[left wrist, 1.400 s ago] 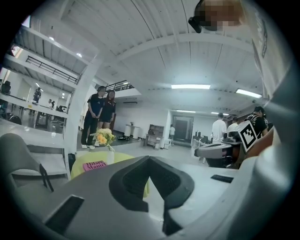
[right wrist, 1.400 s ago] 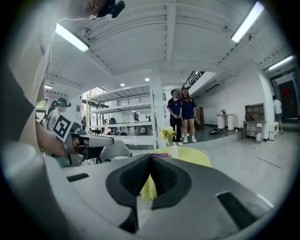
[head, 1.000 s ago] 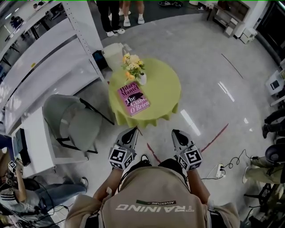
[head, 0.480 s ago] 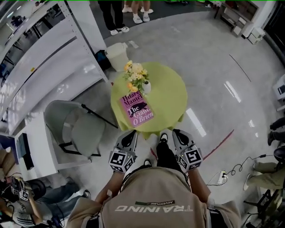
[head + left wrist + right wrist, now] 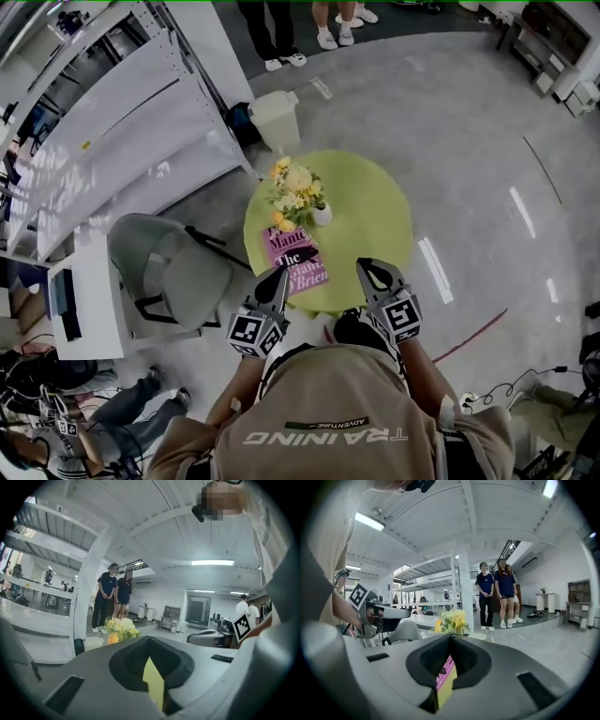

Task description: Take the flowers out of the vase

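Note:
A bunch of yellow and white flowers (image 5: 295,187) stands in a small white vase (image 5: 322,215) on a round table with a green cloth (image 5: 375,220). A pink book (image 5: 295,261) lies in front of the vase. My left gripper (image 5: 279,274) is shut and empty at the table's near edge, over the book's corner. My right gripper (image 5: 366,267) is shut and empty, level with it to the right. The flowers (image 5: 119,627) show just above the left gripper (image 5: 149,641). They (image 5: 452,620) show likewise above the right gripper (image 5: 451,639), which hides the vase.
A grey chair (image 5: 178,272) stands left of the table, beside a long white counter with shelving (image 5: 122,122). A white bin (image 5: 278,117) sits behind the table. People stand at the far side (image 5: 319,28). A red tape line (image 5: 473,333) crosses the floor at right.
The table, flowers and book have come closer and lower in the head view. Both grippers, side by side and still shut, have advanced to the table's near edge.

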Demonstrator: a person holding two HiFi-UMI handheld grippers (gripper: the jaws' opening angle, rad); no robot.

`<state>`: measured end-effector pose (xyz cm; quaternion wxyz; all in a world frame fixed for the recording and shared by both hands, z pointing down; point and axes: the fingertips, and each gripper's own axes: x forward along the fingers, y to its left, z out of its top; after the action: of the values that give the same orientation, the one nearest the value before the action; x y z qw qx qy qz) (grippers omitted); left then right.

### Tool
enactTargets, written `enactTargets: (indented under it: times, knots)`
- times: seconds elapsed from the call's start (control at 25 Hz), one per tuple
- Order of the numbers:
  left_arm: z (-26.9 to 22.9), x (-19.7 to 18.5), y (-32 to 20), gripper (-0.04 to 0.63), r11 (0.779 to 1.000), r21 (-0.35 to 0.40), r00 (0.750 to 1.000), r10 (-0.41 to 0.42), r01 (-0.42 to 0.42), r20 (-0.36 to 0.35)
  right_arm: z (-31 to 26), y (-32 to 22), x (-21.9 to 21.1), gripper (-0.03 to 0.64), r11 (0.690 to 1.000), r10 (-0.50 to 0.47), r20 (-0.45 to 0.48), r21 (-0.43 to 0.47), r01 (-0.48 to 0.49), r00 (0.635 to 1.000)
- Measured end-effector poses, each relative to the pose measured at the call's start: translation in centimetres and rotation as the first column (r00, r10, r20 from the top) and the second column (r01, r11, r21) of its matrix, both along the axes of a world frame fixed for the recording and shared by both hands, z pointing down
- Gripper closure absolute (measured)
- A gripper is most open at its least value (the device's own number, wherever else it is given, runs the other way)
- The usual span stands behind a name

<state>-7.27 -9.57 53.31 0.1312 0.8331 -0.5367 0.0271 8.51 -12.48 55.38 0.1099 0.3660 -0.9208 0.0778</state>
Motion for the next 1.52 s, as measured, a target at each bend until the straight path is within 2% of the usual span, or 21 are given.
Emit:
enactTargets:
  times: [0.24,0.44,0.72,1.12,1.16,1.2,1.52]
  knots:
    - [-0.2,0.5,-4.0,0.586,0.996,-0.012,0.996,-0.092,0.092,0.003,0.2,-5.0,-1.0,0.614,0.992,-0.123,-0.03,-0.006,0.123,0.992]
    - [0.4,0.7,-5.1,0.586,0.995,-0.026,0.995,-0.098,0.098,0.014,1.8,-6.6,-2.5,0.614,0.984,-0.177,-0.041,-0.036,0.176,0.983]
    - [1.8,-0.6,-5.3,0.586,0.997,-0.029,0.997,-0.078,0.078,0.011,2.7,-7.8,-4.8,0.614,0.984,-0.175,-0.052,-0.044,0.173,0.983]
    - [2.0,-1.2,-5.1,0.585,0.999,-0.013,0.999,-0.037,0.037,-0.002,3.6,-7.7,-5.3,0.612,0.99,-0.141,-0.098,-0.032,0.139,0.985]
    - [2.0,-1.3,-5.1,0.586,0.999,-0.013,0.999,-0.034,0.034,-0.003,3.7,-7.8,-5.5,0.502,0.99,-0.138,-0.103,-0.027,0.136,0.985]
    - [2.0,-1.3,-5.2,0.584,0.999,-0.014,1.0,-0.03,0.03,-0.004,3.9,-8.0,-5.7,0.316,0.99,-0.14,-0.107,-0.029,0.138,0.984]
    - [2.0,-2.7,-5.6,0.584,0.999,-0.03,0.999,-0.043,0.043,-0.008,5.9,-10.4,-7.5,0.356,0.985,-0.166,-0.149,-0.067,0.158,0.975]
